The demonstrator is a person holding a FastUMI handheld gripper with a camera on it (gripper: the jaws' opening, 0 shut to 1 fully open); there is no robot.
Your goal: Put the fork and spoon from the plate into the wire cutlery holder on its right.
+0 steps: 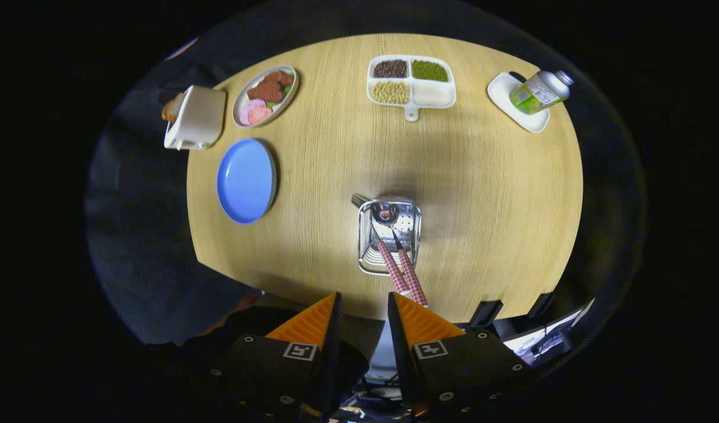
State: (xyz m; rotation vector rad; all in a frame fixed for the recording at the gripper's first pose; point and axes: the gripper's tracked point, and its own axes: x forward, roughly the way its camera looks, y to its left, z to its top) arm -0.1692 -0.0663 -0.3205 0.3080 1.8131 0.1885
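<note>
My gripper (364,305) hangs open and empty — fork (388,258) and spoon (401,258) stand in the wire cutlery holder (365,235), blue plate (246,181) bare.

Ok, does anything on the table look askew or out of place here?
The bottle lies tipped on its side across the small white tray. Fork and spoon sit in the wire cutlery holder. The hand-held gripper is open, holding nothing.

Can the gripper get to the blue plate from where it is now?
Probably yes. The gripper is open, holding nothing, high above the table. The blue plate lies bare beyond its fingers, left of the cutlery holder, with nothing in between.
</note>
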